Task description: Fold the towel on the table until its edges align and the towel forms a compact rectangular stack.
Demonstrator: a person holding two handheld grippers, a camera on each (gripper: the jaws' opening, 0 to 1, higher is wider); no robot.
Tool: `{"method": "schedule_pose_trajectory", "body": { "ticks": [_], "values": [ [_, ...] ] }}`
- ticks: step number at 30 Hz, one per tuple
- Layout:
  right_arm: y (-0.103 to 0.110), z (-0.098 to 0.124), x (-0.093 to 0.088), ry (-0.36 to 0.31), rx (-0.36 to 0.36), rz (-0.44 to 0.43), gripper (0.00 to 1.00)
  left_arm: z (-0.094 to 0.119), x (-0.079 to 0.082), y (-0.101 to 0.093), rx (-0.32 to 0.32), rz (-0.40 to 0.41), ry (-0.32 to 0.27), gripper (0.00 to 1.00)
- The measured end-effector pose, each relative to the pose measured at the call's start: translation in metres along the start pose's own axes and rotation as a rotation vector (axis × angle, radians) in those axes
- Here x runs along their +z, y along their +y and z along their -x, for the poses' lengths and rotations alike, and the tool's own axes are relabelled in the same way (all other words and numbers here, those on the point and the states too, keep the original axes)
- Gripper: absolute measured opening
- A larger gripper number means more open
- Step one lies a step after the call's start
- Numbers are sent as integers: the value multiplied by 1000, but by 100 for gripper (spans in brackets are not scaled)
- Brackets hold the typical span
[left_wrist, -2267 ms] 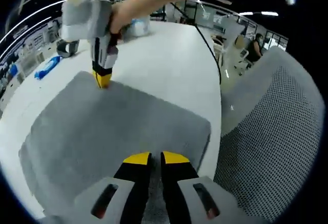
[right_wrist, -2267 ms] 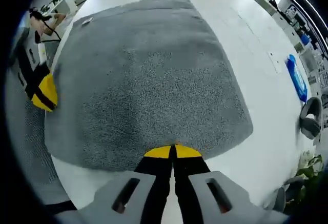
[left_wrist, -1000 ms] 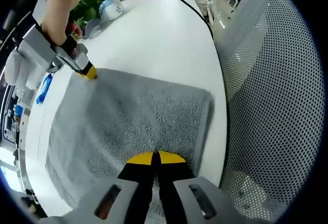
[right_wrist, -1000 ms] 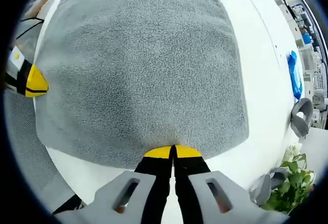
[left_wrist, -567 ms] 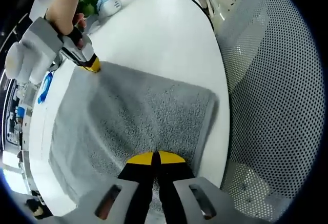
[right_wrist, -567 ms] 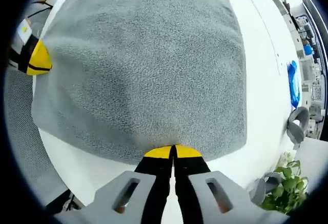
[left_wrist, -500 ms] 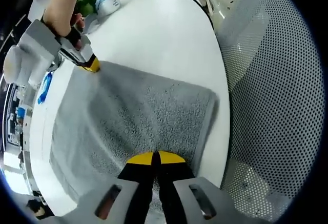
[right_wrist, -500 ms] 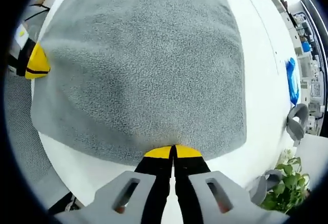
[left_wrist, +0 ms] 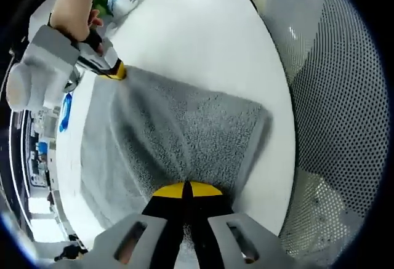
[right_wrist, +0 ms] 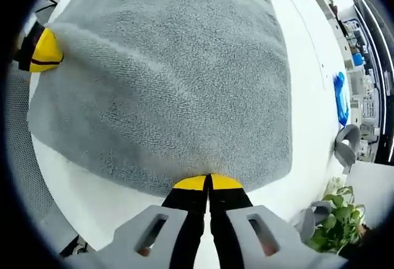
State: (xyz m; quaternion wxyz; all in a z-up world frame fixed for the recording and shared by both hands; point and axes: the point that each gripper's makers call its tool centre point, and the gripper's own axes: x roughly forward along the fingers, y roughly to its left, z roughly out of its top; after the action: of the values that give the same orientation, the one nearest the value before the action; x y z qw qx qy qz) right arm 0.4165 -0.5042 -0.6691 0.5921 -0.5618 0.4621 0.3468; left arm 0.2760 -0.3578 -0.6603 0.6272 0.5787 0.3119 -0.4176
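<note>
Lifted higher since earlier, one towel (left_wrist: 178,133), two tongs clamping corners

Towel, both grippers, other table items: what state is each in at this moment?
towel: spread, gripped at two corners, slightly lifted and creased
left gripper: shut on towel
right gripper: shut on towel
table: white, bare beyond towel
plant: upright at table edge

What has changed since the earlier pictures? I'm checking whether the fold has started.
Both grippers, the left gripper and the right gripper, have lifted their pinched corners, so the towel now ridges up between them off the table. Both grips stayed shut; the towel's far part still lies flat.
</note>
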Motion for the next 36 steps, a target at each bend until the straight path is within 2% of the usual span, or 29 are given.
{"method": "schedule_pose_trajectory", "body": {
  "ticks": [2, 4, 8, 13, 18, 21, 24, 27, 28, 31, 32, 33, 34, 35, 36],
  "values": [
    [1, 0, 0, 4, -18, 0, 0, -1, 1, 0, -18, 67, -20, 1],
    [-1, 1, 0, -1, -24, -22, 0, 0, 0, 1, -26, 91, -33, 1],
    [0, 2, -3, -16, 11, -87, 0, -2, -7, 4, -3, 66, 13, 1],
    [3, 3, -6, -42, 53, -171, 0, -1, -9, 5, -6, 103, 16, 1],
    [9, 5, -9, -44, 69, -186, 0, -1, -11, 6, -44, 263, -32, 1],
    [11, 6, -10, -45, 71, -202, 0, 0, -14, 7, -62, 327, -42, 1],
    [16, 7, -13, -42, 81, -251, 0, 2, -14, 3, -112, 485, -70, 1],
    [20, 9, -14, -40, 76, -252, 0, 5, -12, -1, -193, 677, -138, 1],
    [21, 9, -14, -36, 72, -243, 0, 5, -12, -2, -211, 711, -154, 1],
    [23, 10, -15, -32, 75, -242, 0, 6, -16, -3, -254, 823, -170, 1],
    [24, 10, -16, -38, 87, -273, 0, 7, -18, -4, -273, 877, -170, 1],
    [26, 11, -17, -46, 97, -302, 0, 8, -21, -7, -294, 899, -151, 0],
    [26, 11, -18, -54, 106, -319, 0, 7, -22, -5, -296, 929, -170, 1],
    [27, 12, -19, -67, 114, -343, 0, 7, -27, -8, -305, 949, -145, 1],
    [28, 12, -20, -76, 120, -355, 0, 8, -30, -7, -304, 953, -154, 1]
  ]
}}
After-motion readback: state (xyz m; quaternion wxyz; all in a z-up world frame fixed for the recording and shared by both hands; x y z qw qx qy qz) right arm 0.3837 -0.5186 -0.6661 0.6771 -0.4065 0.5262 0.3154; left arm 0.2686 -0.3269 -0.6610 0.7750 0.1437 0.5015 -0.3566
